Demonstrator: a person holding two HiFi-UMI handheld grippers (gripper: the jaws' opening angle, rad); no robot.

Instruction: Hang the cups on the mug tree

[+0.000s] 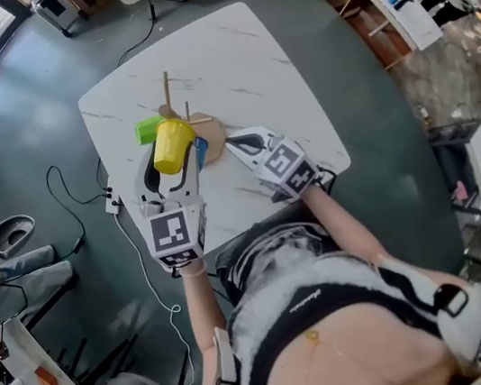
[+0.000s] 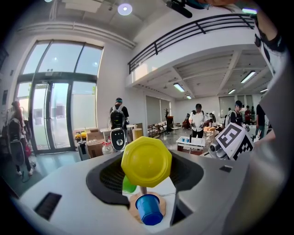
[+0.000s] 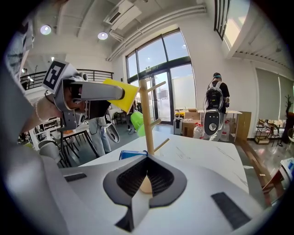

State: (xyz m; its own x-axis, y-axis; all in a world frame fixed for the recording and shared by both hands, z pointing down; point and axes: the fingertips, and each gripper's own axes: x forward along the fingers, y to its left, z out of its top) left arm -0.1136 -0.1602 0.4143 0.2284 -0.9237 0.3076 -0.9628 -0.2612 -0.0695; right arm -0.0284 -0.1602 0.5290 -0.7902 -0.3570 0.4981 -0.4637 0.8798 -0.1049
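Yellow cup (image 2: 146, 160) pinched by left fingers (image 2: 59, 193) blocks pegs (image 3: 161, 145); closed right fingers (image 3: 216, 183) face them.

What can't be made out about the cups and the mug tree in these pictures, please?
- Left gripper view: the handle of the yellow cup is out of sight, since only its bottom faces the camera. In the head view it is too small to find.
- Left gripper view: the green cup is mostly behind the yellow cup, and its peg is hidden.
- Right gripper view: only a strip of the blue cup shows above the jaws.
- Right gripper view: the jaws cover most of the base of the tree.
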